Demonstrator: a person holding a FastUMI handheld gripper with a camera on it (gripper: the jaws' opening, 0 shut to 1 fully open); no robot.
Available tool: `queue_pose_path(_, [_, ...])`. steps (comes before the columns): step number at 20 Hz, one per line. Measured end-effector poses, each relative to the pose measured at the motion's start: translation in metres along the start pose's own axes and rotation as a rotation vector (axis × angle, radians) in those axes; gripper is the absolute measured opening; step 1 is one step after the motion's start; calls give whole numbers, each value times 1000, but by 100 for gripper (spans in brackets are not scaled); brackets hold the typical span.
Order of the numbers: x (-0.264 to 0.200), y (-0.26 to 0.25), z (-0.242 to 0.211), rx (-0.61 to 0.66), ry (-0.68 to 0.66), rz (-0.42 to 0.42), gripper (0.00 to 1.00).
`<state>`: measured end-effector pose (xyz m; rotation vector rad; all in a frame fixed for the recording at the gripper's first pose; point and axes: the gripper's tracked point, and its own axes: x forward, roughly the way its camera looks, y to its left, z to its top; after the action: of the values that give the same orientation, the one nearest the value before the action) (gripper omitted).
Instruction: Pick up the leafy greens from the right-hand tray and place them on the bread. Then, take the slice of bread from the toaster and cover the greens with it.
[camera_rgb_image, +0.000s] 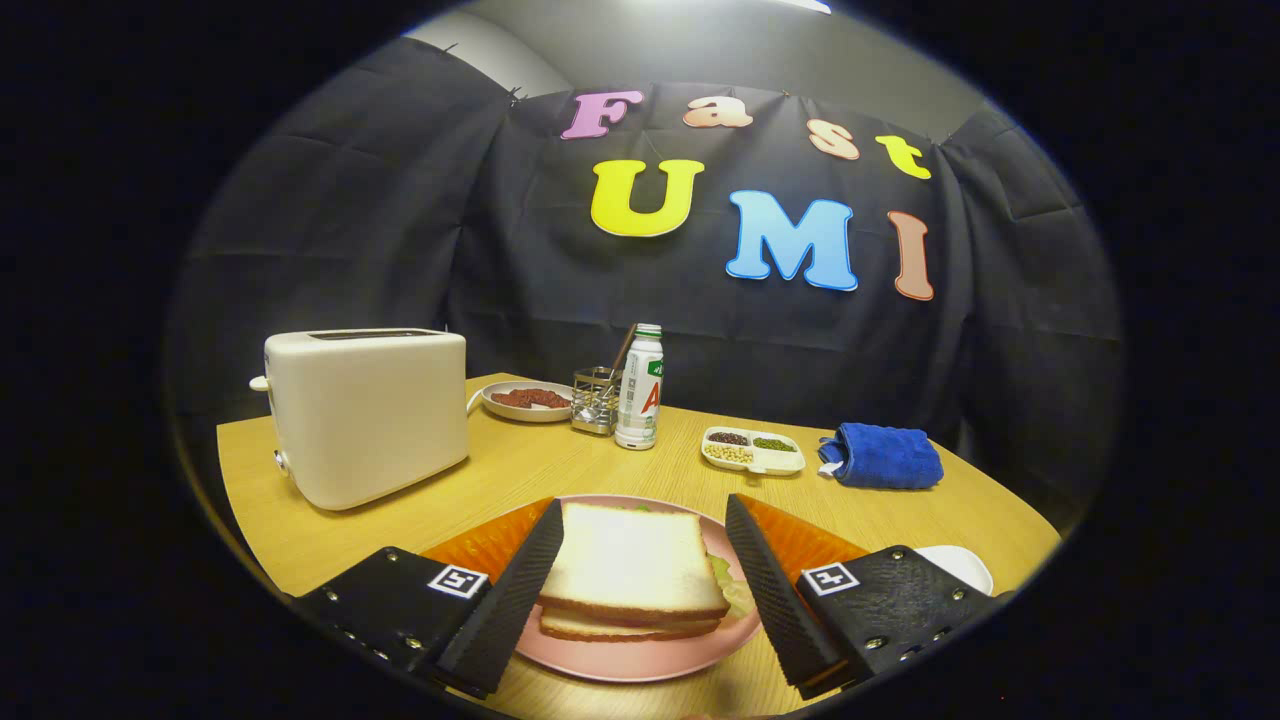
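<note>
A pink plate lies between my fingers and holds a stacked sandwich: a white bread slice on top, leafy greens peeking out at its right side, and another bread slice underneath. My gripper is open, one finger on each side of the sandwich, neither pressing on it. A cream toaster stands on the wooden table beyond the left finger; its top slot is seen edge-on, so what is inside is hidden.
Orange trays sit behind the left finger and the right finger. Farther back stand a dish of red food, a wire holder, a bottle, a divided bean dish and a blue cloth. A white dish lies beside the right finger.
</note>
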<state>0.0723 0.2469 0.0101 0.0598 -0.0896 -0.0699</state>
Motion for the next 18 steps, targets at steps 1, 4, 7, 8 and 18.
queue_pose_path(1, [-1, -2, 3, 8, -8, 1, 98])
queue_pose_path(4, [-1, -10, 19, 17, -32, 1, 98])
queue_pose_path(7, [-4, -29, 48, 20, -82, -18, 98])
queue_pose_path(8, [-6, -36, 57, 22, -94, -18, 98])
queue_pose_path(18, [-19, -117, 136, 109, -173, 15, 98])
